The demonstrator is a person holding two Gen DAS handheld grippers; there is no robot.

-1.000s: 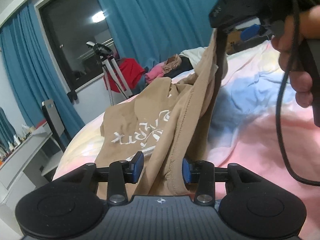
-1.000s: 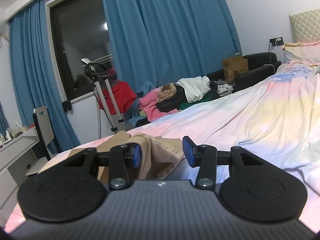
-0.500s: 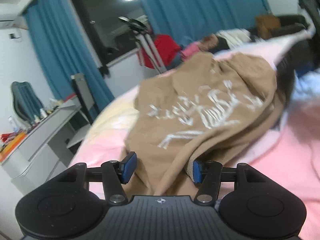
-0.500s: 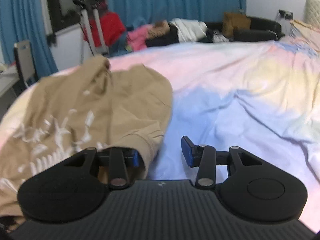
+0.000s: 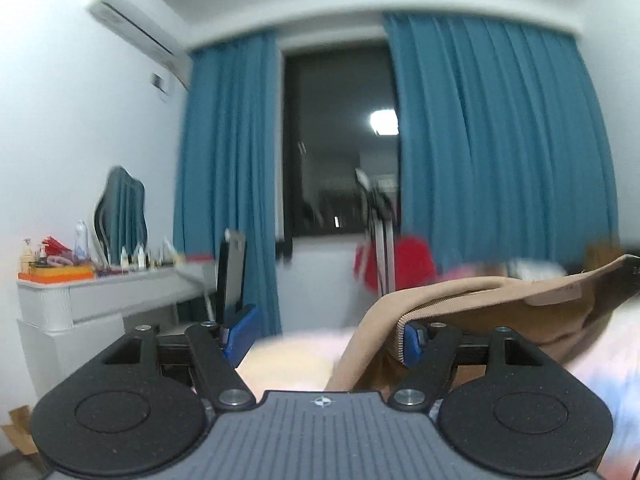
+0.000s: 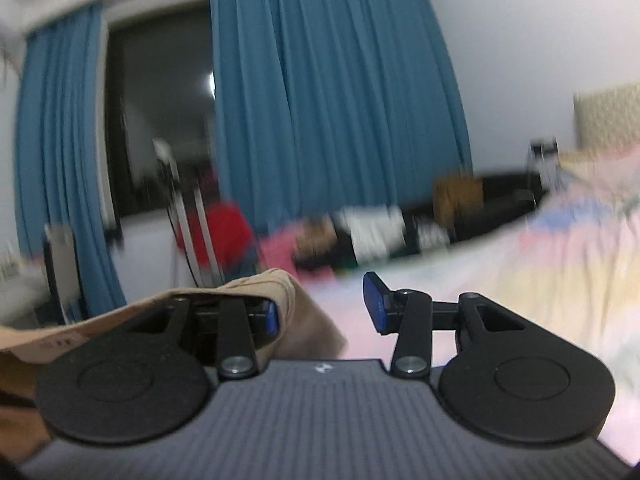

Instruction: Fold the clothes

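Note:
A tan sweatshirt (image 5: 480,300) hangs stretched between my two grippers above the bed. Its ribbed hem drapes over the right finger of my left gripper (image 5: 326,330), whose jaws stand wide apart. In the right wrist view the same tan cloth (image 6: 288,300) is hooked over the left finger of my right gripper (image 6: 322,312), which is also open. The garment's printed front is hidden. Both views are blurred by motion.
The bed with a pastel pink, yellow and blue sheet (image 6: 520,280) lies below. A pile of clothes (image 6: 352,240) sits at its far end, near a stand with a red garment (image 6: 224,232). A white dresser (image 5: 100,300) and chair (image 5: 232,276) stand at left, before blue curtains (image 5: 500,140).
Both grippers have tilted up from looking down at the sweatshirt on the bed to looking level at the window. The sweatshirt has risen with them, draped over one finger of each.

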